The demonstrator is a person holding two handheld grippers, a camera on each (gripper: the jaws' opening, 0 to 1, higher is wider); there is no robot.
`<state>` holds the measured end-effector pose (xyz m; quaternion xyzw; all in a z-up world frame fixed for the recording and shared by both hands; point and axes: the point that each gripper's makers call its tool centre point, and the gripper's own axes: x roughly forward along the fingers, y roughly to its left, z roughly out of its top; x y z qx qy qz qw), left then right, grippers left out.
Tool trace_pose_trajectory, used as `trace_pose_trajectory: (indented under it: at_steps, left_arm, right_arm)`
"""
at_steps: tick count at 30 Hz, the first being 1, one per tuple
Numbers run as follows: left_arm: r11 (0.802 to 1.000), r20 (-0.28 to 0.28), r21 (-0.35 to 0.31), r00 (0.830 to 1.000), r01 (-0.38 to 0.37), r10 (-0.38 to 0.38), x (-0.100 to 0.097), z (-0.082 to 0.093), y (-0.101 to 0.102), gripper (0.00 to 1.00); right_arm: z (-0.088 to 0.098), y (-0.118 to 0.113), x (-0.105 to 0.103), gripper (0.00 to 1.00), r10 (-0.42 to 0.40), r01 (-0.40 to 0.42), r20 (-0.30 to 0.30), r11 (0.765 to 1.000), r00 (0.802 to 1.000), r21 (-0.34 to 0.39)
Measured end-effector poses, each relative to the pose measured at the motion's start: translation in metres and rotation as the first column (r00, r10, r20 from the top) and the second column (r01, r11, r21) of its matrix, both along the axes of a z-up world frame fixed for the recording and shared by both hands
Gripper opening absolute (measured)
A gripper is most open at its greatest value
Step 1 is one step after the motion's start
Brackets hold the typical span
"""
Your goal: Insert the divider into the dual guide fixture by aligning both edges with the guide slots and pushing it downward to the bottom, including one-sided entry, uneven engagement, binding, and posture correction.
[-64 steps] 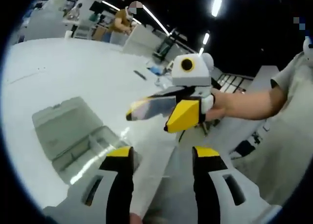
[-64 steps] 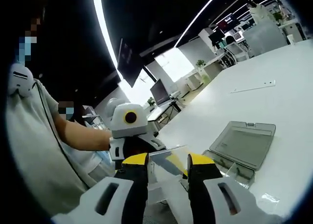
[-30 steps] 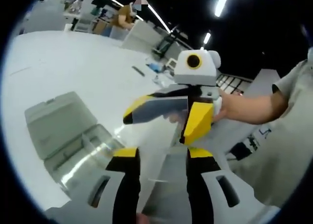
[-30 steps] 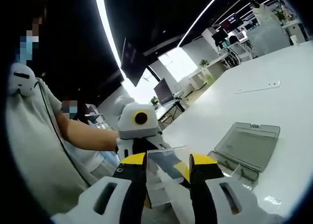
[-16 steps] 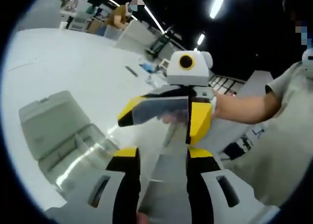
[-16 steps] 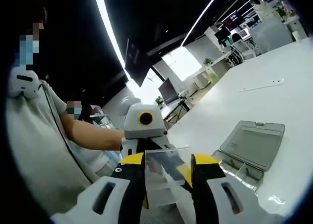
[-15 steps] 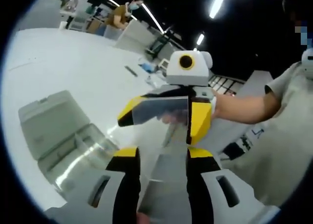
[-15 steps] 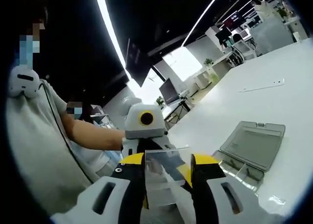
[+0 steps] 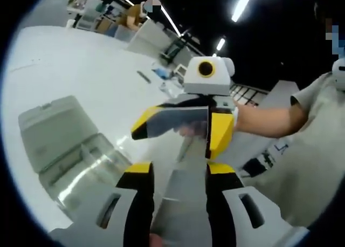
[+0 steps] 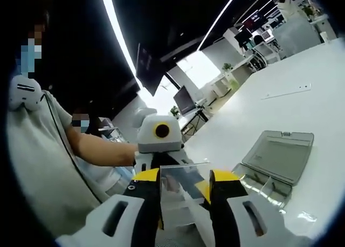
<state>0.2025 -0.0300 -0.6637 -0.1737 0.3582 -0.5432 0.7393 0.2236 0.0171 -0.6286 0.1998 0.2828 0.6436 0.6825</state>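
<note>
The clear divider (image 9: 180, 122) hangs in the air between my two grippers, which face each other. In the left gripper view my left gripper (image 9: 175, 170) is shut on its near end, and my right gripper (image 9: 178, 136) holds the far end between its yellow fingers. In the right gripper view the divider (image 10: 180, 178) sits between the jaws of my right gripper (image 10: 184, 177), with the left gripper's white body (image 10: 159, 142) just behind. The guide fixture (image 9: 86, 169), a clear slotted tray with an open grey lid (image 9: 51, 131), lies on the table down to the left. The same fixture (image 10: 264, 183) lies at the right.
The white table (image 9: 81, 69) spreads wide around the fixture. A thin strip (image 10: 285, 91) lies on it farther off. The person's forearm (image 9: 269, 117) and grey shirt (image 10: 38, 171) close off the near side. Desks and another person (image 9: 135, 20) stand far behind.
Over two seconds my left jaws closed in on the divider's near end and the right gripper rolled the divider level. In the last half second both views only drifted slightly.
</note>
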Motion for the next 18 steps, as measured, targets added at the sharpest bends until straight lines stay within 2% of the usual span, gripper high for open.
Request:
trace_pose_trajectory:
  at_steps: [8,10,12,14,18]
  left_arm:
    - [0.998,0.036,0.055,0.999,-0.026,0.024,0.004,-0.005,0.007,0.40]
    - [0.994,0.064,0.101,0.998,-0.028,0.022,0.004,-0.009,0.008,0.41]
    - [0.993,0.061,0.112,0.998,-0.031,0.024,0.004,-0.010,0.008,0.43]
    - [0.989,0.090,0.145,0.996,-0.035,0.022,0.004,-0.012,0.008,0.42]
    - [0.972,0.127,0.222,0.991,-0.073,0.046,0.009,-0.017,0.011,0.42]
  right_arm:
    - [-0.011,-0.003,0.009,0.31,-0.043,0.043,-0.006,0.998,0.999,-0.050]
    - [-0.014,-0.004,0.012,0.31,-0.059,0.058,-0.010,0.996,0.998,-0.064]
    - [-0.017,-0.005,0.013,0.31,-0.067,0.066,-0.011,0.995,0.998,-0.079]
    - [-0.022,-0.006,0.017,0.30,-0.085,0.083,-0.015,0.991,0.996,-0.102]
    - [-0.029,-0.006,0.018,0.30,-0.100,0.095,-0.028,0.987,0.995,-0.131]
